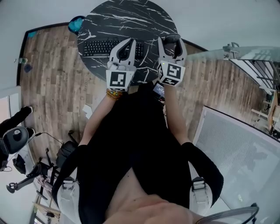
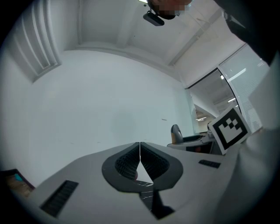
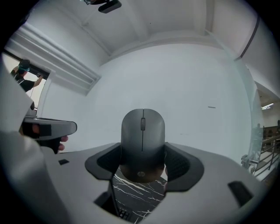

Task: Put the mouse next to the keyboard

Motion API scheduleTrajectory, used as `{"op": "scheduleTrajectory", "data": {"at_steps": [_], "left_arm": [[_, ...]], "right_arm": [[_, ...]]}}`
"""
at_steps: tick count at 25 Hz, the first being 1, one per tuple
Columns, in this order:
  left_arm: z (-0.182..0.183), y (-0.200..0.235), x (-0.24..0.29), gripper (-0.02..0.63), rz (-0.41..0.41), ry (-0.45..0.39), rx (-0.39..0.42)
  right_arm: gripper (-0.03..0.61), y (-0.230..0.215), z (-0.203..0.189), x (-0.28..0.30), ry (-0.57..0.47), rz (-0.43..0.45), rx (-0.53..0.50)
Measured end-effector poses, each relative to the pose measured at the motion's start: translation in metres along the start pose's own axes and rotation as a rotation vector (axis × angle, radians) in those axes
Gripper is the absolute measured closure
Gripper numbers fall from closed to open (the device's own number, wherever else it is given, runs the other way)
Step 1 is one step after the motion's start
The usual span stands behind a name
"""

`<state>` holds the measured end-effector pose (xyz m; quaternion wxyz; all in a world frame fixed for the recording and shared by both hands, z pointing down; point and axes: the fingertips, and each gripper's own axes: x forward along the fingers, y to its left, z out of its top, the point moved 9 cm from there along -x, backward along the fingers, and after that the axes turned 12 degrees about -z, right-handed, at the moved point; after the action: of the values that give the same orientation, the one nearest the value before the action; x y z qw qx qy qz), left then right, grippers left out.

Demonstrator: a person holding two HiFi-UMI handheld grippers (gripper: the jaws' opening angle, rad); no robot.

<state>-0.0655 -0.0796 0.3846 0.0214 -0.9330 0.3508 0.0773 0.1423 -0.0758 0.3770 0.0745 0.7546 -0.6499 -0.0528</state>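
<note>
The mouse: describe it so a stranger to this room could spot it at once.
Find the round black marble table with white veins, where a black keyboard lies. At its right side the right gripper holds the mouse between its tongs. It is the smooth dark grey oval with a scroll wheel, the only thing held in tongs.

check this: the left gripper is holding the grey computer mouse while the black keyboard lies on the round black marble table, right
Not quite. The right gripper holds the grey computer mouse, as the right gripper view shows; the left gripper is shut on nothing. The black keyboard does lie on the round black marble table.
</note>
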Motion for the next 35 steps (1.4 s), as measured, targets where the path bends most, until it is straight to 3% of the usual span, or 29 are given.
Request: {"op": "scheduleTrajectory", "data": {"at_steps": [10, 21, 35], "left_arm": [[-0.011, -0.008, 0.044, 0.597, -0.139, 0.032, 0.078], [-0.028, -0.001, 0.051, 0.597, -0.147, 0.085, 0.062], [-0.044, 0.006, 0.072, 0.597, -0.154, 0.114, 0.046]], "right_arm": [[0.291, -0.033, -0.014, 0.033, -0.001, -0.022, 0.031], [0.291, -0.041, -0.043, 0.047, 0.074, -0.043, 0.045], [0.291, -0.037, -0.066, 0.075, 0.151, -0.001, 0.047]]}}
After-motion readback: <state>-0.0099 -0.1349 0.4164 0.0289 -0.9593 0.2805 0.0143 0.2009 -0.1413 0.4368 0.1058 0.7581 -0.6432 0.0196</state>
